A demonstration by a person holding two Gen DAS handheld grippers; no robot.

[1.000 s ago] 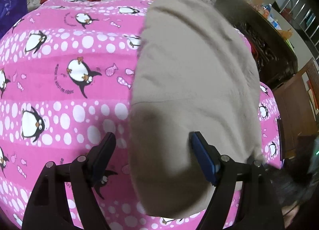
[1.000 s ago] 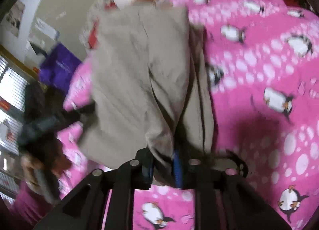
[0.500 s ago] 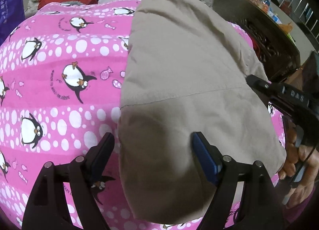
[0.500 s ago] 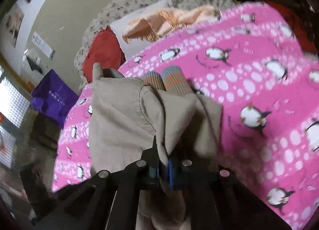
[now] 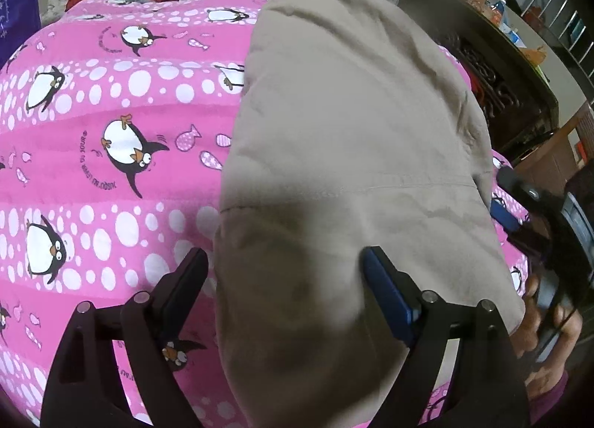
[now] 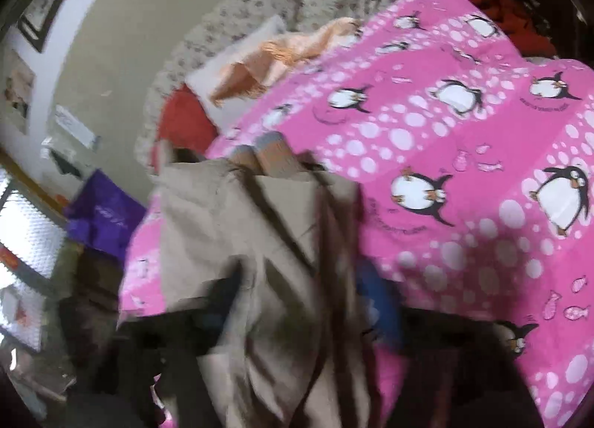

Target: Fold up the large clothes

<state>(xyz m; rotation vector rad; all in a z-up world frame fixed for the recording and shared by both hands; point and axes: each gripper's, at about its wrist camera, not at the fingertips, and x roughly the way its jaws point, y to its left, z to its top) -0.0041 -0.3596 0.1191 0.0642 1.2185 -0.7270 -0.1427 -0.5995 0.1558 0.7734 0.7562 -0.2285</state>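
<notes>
My left gripper [image 5: 284, 288] hangs with jaws spread over the beige garment's [image 5: 352, 130] near end, which lies on the pink blanket [image 5: 111, 168]. Right gripper: blurred, cannot tell.

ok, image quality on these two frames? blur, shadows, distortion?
Left wrist view: sharp, strong fisheye bowing of the pink penguin blanket; soft shadow on the beige garment just ahead of the left hand-held gripper. Right wrist view: heavy motion blur, the right hand-held gripper is smeared to dark streaks, its state unreadable; window at left blown out.
</notes>
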